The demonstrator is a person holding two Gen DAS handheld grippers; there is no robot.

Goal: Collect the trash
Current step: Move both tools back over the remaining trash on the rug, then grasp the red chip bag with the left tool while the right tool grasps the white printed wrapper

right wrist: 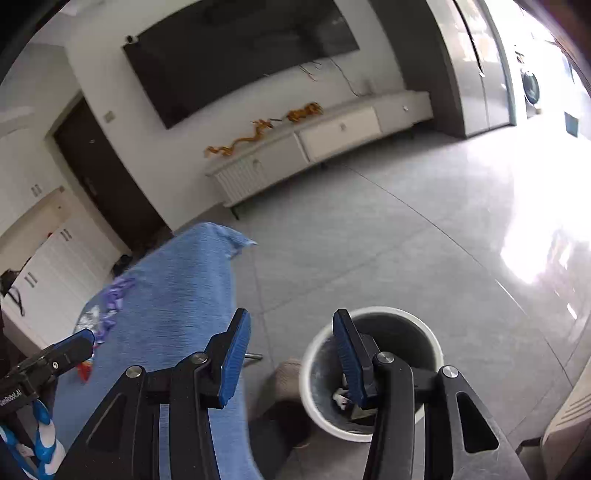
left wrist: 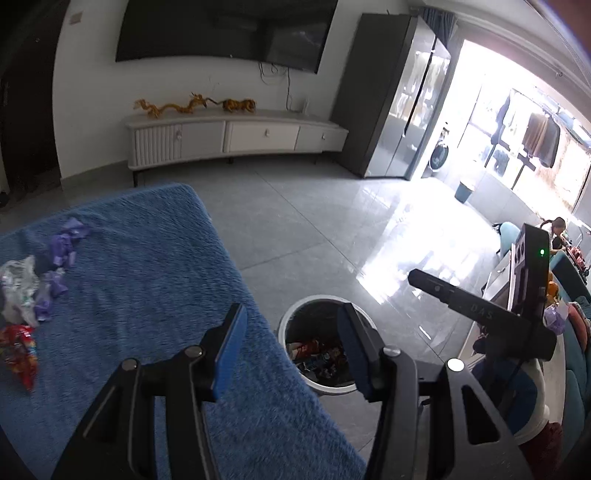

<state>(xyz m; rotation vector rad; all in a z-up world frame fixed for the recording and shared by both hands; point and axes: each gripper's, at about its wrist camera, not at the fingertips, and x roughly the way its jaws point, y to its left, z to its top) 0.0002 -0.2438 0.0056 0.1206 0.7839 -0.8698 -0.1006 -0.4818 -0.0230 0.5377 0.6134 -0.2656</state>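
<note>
Both grippers hang in the air with nothing in them. The left gripper [left wrist: 291,343] has its blue-padded fingers [left wrist: 232,349] spread wide, and through the gap we look at the edge of the blue-covered counter [left wrist: 155,266] and the white trash bin [left wrist: 295,315] on the grey tiled floor [left wrist: 332,229] just beside it. Colourful wrappers [left wrist: 314,356] already lie in the bottom of the bin.

Over on the right gripper [right wrist: 291,354], same story: fingers [right wrist: 236,358] apart, empty, with the right one hanging over the bin's [right wrist: 314,391] open mouth. Scraps of paper [right wrist: 340,398] show inside.

The trash not yet collected sits on the counter's far-left part, well apart from both grippers: crumpled purple wrappers [left wrist: 62,251], a clear plastic bag [left wrist: 18,288] touching them, and a red snack packet [left wrist: 20,350] nearer the camera. From the right wrist view the purple wrappers [right wrist: 114,299] show on the blue cover [right wrist: 177,295], with the left gripper's fingertip [right wrist: 74,341] poking in at the left edge.

Behind it all, a wall-mounted TV [left wrist: 229,29] and a long white cabinet [left wrist: 236,136].
</note>
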